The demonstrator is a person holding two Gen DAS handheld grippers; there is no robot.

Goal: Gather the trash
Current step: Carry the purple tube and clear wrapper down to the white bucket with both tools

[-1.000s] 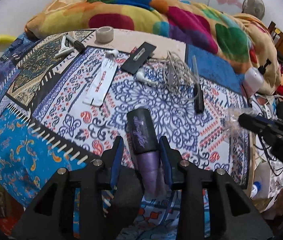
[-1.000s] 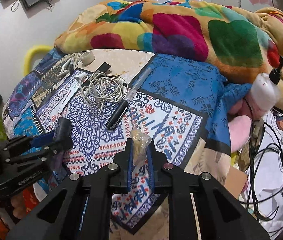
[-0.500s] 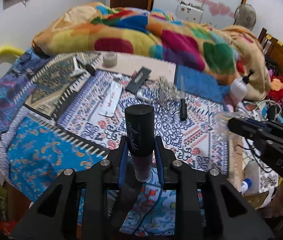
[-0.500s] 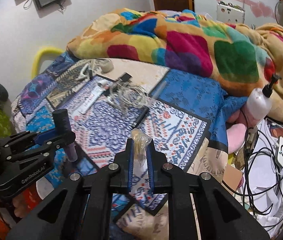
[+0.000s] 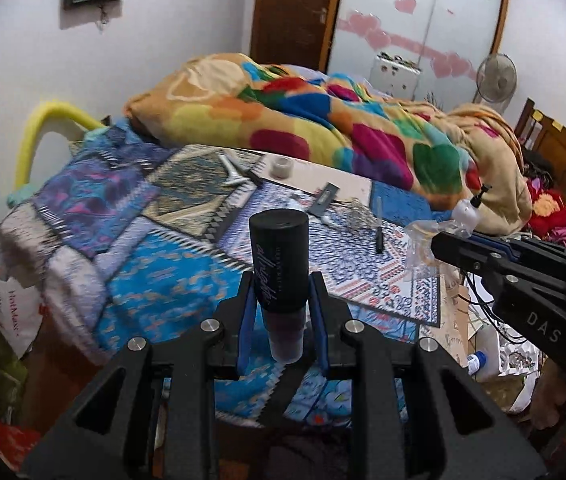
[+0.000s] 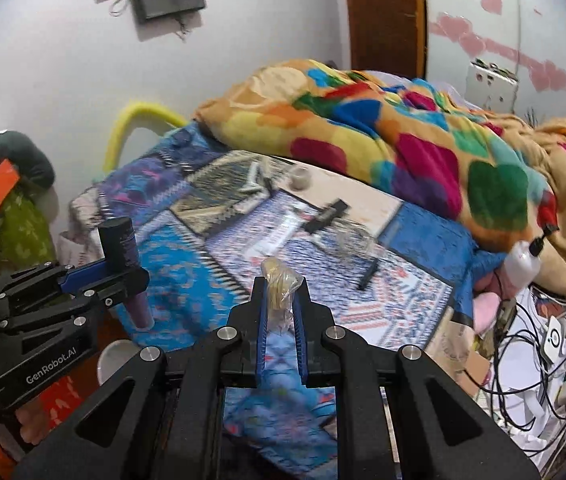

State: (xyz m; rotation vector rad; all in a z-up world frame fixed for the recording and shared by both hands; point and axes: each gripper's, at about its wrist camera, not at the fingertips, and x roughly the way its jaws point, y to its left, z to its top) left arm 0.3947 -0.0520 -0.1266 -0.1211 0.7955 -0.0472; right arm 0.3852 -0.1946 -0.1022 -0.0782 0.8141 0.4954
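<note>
My left gripper [image 5: 281, 300] is shut on a purple spray bottle with a black cap [image 5: 279, 256], held upright above the bed's near edge. The same bottle [image 6: 121, 248] and left gripper [image 6: 115, 274] show at the left of the right wrist view. My right gripper [image 6: 281, 300] is shut on a crumpled clear plastic wrapper [image 6: 280, 286] with yellowish contents. In the left wrist view that wrapper [image 5: 419, 246] sticks out of the right gripper [image 5: 441, 246] at the right.
On the patterned bedspread [image 5: 171, 280] lie a black pen [image 5: 379, 226], a tangled white cable [image 5: 357, 214], a black card [image 5: 325, 196], a tape roll [image 5: 281, 167] and white clips [image 5: 233, 172]. A colourful blanket [image 5: 323, 120] is heaped behind. Cables and clutter [image 6: 555, 344] cover the floor at right.
Both grippers have lifted up and back from the bed with their loads. The left gripper closed on the bottle and tipped it from lying to upright. The bedspread items look smaller and farther.
</note>
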